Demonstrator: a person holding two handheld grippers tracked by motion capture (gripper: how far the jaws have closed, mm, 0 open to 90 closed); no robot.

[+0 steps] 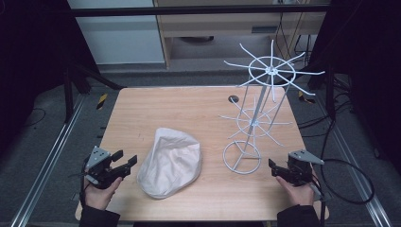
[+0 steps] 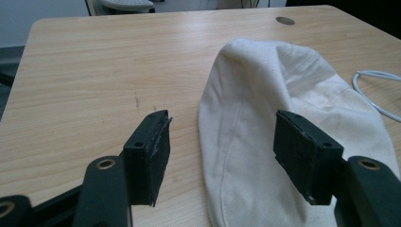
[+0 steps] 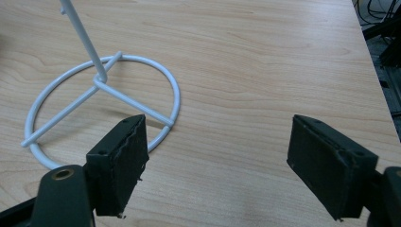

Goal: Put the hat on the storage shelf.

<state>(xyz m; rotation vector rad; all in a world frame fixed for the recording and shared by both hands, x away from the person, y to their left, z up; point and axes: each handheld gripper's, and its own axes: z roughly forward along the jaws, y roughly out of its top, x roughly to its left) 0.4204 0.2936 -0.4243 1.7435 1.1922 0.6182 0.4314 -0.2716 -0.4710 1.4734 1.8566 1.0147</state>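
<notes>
— Nearest the lens we log the left gripper (image 1: 124, 165), held in the person's left hand (image 1: 100, 191) at the near left corner of the table (image 1: 189, 101). Its jaws stand apart, nothing pressed between the pads. From the left gripper view, the cap's edge lies between and beyond them, and the right pad overlaps the cloth in the picture; we cannot confirm contact there.

— And the cap itself?

— We find the white cap (image 1: 170, 163) lying flat on the near half of the table, just beside the left gripper and left of the wire stand (image 1: 257, 113). Its underside is hidden. Its near edge is cut off at the bottom of the left gripper view.

— The other side?

— We record the right gripper (image 1: 276, 169) in the right hand (image 1: 299, 194) near the right edge, jaws wide, bare wood between them. It sits just beside the stand's ring base (image 3: 101, 111), apart from it. In the right gripper view, the stand's upright is cut off at the top. In the high view, the thin upper spokes are hard to separate from the background.
</notes>
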